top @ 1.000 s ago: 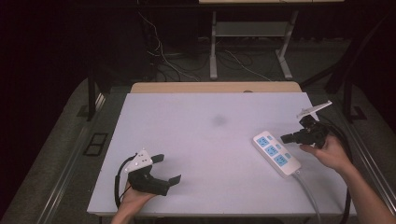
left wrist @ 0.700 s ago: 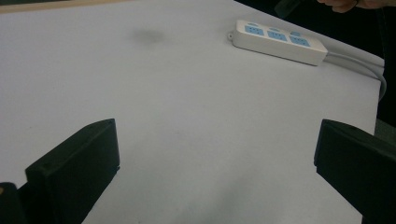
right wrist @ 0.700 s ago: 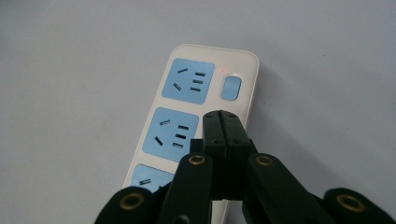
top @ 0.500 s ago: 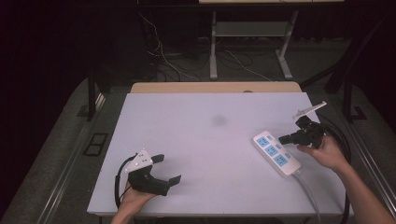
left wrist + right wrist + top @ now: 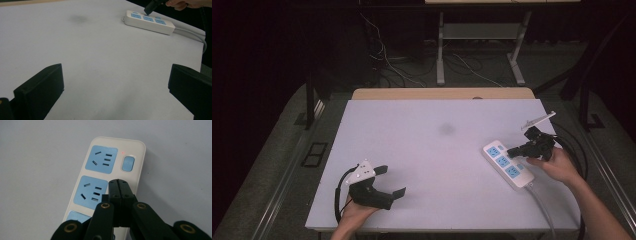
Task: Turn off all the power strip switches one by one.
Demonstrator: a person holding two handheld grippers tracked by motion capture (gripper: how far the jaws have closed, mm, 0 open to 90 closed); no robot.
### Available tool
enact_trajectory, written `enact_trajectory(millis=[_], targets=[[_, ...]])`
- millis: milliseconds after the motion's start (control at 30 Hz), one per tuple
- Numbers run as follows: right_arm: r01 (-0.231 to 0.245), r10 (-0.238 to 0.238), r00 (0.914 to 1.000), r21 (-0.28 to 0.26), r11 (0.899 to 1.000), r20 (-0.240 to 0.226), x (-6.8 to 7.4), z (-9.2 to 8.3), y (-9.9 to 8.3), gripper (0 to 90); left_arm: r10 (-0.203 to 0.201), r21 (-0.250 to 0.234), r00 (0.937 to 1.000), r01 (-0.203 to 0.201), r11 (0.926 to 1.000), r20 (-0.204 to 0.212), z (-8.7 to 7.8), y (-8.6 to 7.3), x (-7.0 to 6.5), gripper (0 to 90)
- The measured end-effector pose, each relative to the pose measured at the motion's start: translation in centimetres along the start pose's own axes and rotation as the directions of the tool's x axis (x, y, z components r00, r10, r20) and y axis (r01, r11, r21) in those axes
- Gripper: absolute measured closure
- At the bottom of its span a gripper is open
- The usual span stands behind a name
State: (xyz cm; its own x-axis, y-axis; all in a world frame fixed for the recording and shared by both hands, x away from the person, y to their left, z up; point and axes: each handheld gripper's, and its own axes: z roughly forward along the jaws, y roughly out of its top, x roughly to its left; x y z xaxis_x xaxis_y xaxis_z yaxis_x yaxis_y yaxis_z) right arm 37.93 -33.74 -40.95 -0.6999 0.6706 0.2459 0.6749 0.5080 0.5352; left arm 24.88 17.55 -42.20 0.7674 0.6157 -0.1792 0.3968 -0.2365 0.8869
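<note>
A white power strip (image 5: 508, 164) with blue sockets lies near the table's right edge. In the right gripper view the strip (image 5: 100, 170) shows a blue switch (image 5: 127, 163) and a small red light beside it. My right gripper (image 5: 118, 182) is shut with nothing between its jaws, and its tip hangs just over the strip, beside the middle socket. The high view has that gripper (image 5: 512, 151) pointing left at the strip. My left gripper (image 5: 391, 181) rests near the front left, open wide and empty. Its own view looks across its spread tips (image 5: 115, 82) to the strip (image 5: 149, 22).
The strip's grey cable (image 5: 542, 205) runs off the front right of the white table (image 5: 422, 150). A faint dark smudge (image 5: 446, 129) marks the table's middle. Cables and a metal stand (image 5: 477, 55) lie on the floor beyond the far edge.
The right gripper has edged slightly left over the power strip. The left gripper has stayed where it was.
</note>
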Motion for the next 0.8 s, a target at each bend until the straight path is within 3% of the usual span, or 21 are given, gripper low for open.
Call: enact_trajectory(millis=[533,667,800], targets=[[0.008,-0.008,1.0000,0.012,1.000,0.000,-0.05,0.22,-0.03,90.0,-0.004,-0.007,1.0000,0.004,1.0000,-0.003,-0.16,0.02,0.03,0.0],[0.023,-0.023,0.9989,0.013,1.000,0.042,-0.03,-0.05,-0.27,90.0,-0.004,-0.009,1.0000,0.004,1.0000,-0.004,-0.20,0.02,0.05,0.0],[-0.004,0.004,0.9999,-0.022,1.000,0.013,-0.40,-0.15,-0.90,90.0,0.000,-0.004,1.0000,0.000,1.0000,-0.002,-0.11,0.02,-0.01,0.0]])
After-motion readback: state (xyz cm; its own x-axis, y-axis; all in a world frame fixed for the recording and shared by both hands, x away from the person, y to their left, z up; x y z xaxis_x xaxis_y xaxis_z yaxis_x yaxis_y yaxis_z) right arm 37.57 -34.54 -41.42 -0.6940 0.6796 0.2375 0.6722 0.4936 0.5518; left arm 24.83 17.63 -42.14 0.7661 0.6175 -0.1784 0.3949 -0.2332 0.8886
